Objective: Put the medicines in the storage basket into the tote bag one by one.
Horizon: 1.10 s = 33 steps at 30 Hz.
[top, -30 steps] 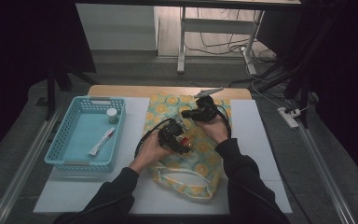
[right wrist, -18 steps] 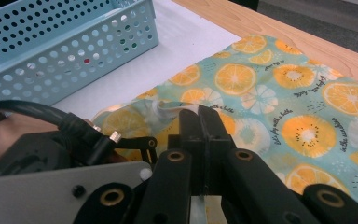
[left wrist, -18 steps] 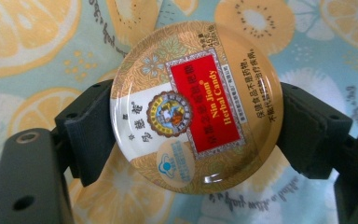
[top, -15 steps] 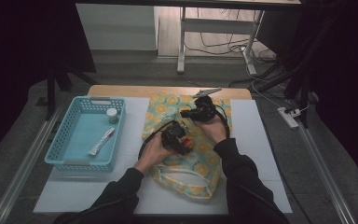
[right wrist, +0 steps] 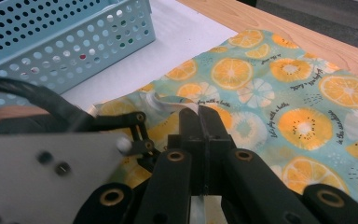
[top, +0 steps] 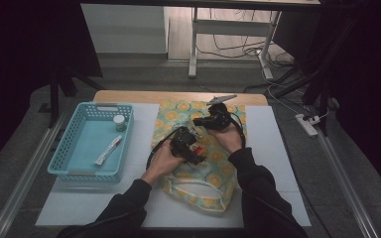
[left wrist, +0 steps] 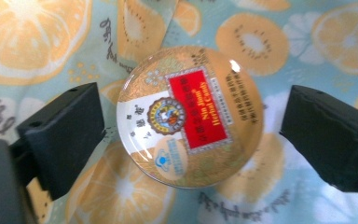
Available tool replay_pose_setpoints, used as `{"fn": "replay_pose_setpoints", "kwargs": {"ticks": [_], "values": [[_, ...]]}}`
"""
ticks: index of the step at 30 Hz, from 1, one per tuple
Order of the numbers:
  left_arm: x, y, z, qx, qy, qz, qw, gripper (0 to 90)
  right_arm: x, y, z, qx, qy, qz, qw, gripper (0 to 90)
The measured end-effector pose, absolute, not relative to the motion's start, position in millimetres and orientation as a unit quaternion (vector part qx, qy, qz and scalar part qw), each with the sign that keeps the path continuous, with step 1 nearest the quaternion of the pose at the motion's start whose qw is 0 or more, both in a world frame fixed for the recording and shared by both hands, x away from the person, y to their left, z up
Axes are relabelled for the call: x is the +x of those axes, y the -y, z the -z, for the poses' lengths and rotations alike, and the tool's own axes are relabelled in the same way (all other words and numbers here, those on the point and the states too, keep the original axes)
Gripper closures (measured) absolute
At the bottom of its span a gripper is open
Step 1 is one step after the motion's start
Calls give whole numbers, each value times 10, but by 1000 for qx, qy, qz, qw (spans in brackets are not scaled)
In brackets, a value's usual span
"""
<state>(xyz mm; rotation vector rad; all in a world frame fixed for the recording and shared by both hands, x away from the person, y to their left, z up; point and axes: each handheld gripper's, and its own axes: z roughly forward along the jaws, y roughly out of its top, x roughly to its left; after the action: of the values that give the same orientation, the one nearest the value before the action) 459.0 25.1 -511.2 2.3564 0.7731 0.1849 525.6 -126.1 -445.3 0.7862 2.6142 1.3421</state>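
Left hand-held gripper (left wrist: 193, 123) has just been opening: its jaws stand wide with the round candy tin (left wrist: 190, 116) between them, lying flat on the fruit-print bag (top: 198, 163) mid-worktop, pads clear of it. Right hand-held gripper (right wrist: 199, 116), at one o'clock from it, hasn't budged, jaws clamped on the bag's edge.

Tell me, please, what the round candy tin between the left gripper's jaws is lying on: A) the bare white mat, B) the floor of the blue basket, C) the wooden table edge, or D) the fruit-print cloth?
D: the left gripper view shows the candy tin flat on the fruit-print cloth, orange slices all around it.
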Motion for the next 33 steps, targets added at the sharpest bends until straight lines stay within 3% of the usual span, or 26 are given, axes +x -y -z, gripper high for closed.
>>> {"fn": "replay_pose_setpoints", "kwargs": {"ticks": [6, 25, 33], "values": [[4538, -345, 5014, 883, -300, -29, 361, 0, 5254, 1296, 4454, 259, -858, -440, 51, 900], [4312, -697, 4720, 856, -284, 5, 432, 1, 5238, 1337, 4479, 260, -858, -440, 48, 900], [4230, -831, 4605, 857, -278, -7, 433, 0, 5217, 1336, 4477, 258, -860, -439, 46, 900]]}}
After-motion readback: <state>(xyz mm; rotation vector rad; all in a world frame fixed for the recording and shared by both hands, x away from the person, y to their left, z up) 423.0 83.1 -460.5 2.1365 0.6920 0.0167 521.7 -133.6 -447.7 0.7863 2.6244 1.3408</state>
